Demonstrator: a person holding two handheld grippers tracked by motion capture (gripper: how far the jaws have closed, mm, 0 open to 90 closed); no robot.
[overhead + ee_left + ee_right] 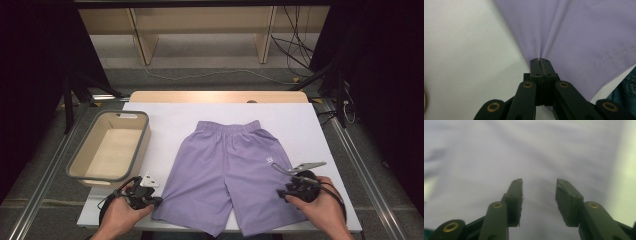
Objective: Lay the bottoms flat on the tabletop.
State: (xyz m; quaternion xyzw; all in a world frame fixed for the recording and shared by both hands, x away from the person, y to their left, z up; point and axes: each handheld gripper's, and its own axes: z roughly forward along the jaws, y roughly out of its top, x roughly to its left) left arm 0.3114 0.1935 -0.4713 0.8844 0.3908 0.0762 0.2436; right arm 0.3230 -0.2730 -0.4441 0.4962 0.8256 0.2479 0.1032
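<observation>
1. Shorts, one pair, lie flat on the white surface, waistband at the far side and both legs toward the person; nothing rests on them.
2. One grey-rimmed beige bin stands to the left of the shorts, well apart from them.
3. Lilac fabric, smooth, with an elastic gathered waistband and a small white logo on the right leg; a stitched hem shows in the left gripper view.
4. Left tongs are clamped together on the outer edge of the left leg, the cloth puckering at the tips.
5. Right tongs stand apart over the right leg, blurred, with fabric below them and nothing pinched.
6. Two hands, two tongs.
</observation>
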